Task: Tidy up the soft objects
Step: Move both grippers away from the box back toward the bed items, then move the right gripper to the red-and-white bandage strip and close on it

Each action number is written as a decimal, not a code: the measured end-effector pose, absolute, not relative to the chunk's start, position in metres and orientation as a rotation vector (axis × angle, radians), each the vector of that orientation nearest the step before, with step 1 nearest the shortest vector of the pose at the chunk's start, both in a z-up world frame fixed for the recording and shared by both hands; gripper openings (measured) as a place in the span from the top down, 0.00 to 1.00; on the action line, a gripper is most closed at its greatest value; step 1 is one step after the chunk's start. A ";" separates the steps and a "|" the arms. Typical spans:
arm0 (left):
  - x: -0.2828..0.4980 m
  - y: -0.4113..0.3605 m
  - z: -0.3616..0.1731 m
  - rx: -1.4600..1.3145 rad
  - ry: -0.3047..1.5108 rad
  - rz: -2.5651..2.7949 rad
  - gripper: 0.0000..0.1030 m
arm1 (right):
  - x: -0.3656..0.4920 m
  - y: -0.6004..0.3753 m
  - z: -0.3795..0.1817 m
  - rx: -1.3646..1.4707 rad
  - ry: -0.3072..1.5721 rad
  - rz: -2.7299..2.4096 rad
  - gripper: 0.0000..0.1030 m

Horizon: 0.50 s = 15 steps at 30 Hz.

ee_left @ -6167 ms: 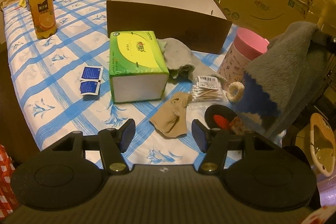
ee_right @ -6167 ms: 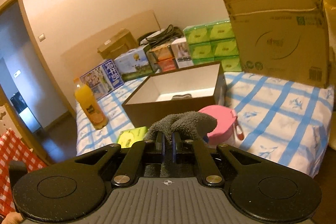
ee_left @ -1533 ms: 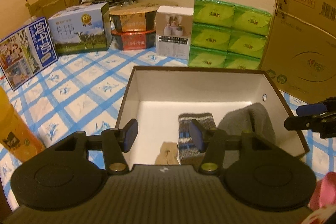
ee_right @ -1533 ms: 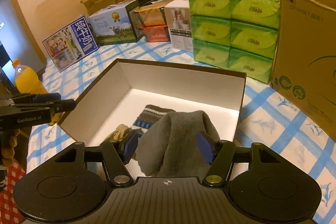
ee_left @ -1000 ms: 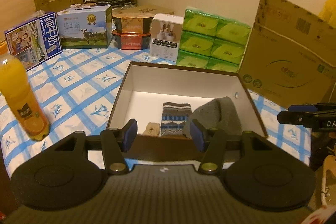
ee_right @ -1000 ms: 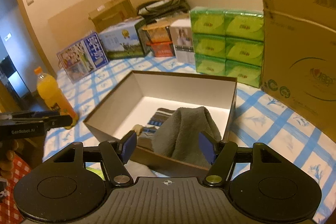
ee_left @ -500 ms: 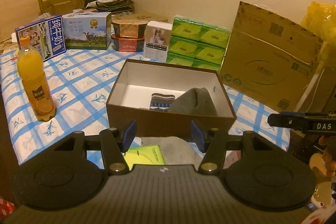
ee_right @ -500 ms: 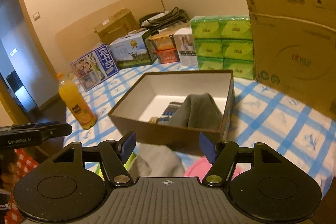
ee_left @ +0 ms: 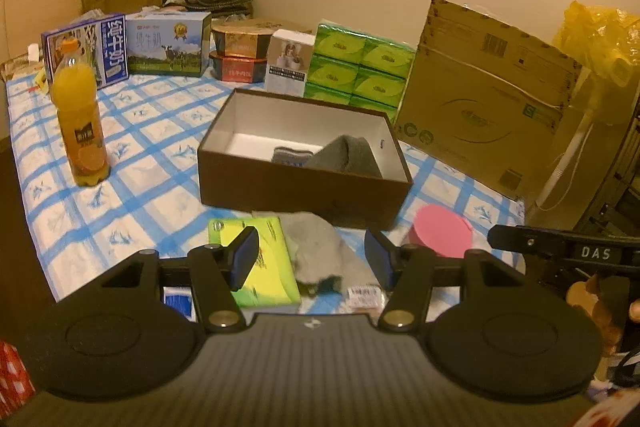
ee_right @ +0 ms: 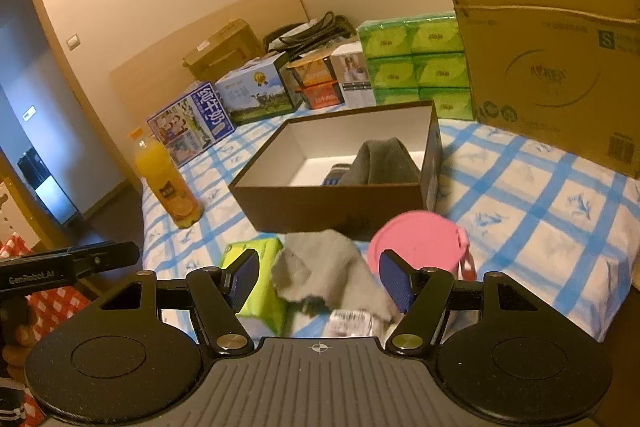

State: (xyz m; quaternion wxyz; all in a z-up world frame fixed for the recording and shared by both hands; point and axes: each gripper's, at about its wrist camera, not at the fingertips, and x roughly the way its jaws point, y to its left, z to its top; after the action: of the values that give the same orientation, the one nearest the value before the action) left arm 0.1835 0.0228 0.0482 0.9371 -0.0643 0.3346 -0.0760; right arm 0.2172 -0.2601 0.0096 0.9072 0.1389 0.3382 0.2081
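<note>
From the left wrist view, the left gripper point(ee_left: 311, 259) hangs over the near edge of the bench point(ee_left: 132, 155), which wears a blue-checked cloth, with its jaws wide apart and nothing between them. Straight ahead sits the brown box point(ee_left: 300, 183), open at the top. Inside it a grey sock point(ee_left: 352, 157) slumps against the right-hand wall, and a striped sock point(ee_left: 290, 157) lies just beside it on the left. Outside the box, against its near wall, a grey cloth point(ee_left: 316, 247) lies crumpled on the bench, between a green tissue pack point(ee_left: 264, 267) and a pink-lidded container point(ee_left: 440, 233). An orange juice bottle point(ee_left: 80, 119) stands upright well to the left. The tip of the right gripper point(ee_left: 560, 251) pokes in from the right edge.

From the right wrist view, the right gripper point(ee_right: 318, 277) also has its jaws spread and holds nothing. The grey cloth point(ee_right: 328, 269) shows in the gap between them, with the green tissue pack point(ee_right: 256, 279) to its left and the pink-lidded container point(ee_right: 416, 239) to its right. Beyond them the brown box point(ee_right: 332, 199) holds the grey sock point(ee_right: 380, 161), heaped toward the right wall, with only a sliver of the striped sock point(ee_right: 336, 175) showing beside it. The orange juice bottle point(ee_right: 168, 183) stands left of the box. The left gripper point(ee_right: 80, 263) reaches in at the left edge.
</note>
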 end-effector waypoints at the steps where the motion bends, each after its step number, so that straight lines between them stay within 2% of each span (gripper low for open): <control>1: 0.178 0.022 0.047 -0.133 0.687 -0.156 0.46 | 0.212 -0.260 0.009 0.289 0.699 0.429 0.35; 15: 0.120 0.010 0.036 -0.107 0.709 -0.156 0.46 | 0.151 -0.256 -0.014 0.285 0.731 0.405 0.35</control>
State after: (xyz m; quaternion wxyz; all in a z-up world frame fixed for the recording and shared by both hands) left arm 0.1201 0.0101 0.0356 0.9335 -0.0522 0.3464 -0.0764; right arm 0.1512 -0.2560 -0.0136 0.9041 0.1377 0.3538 0.1960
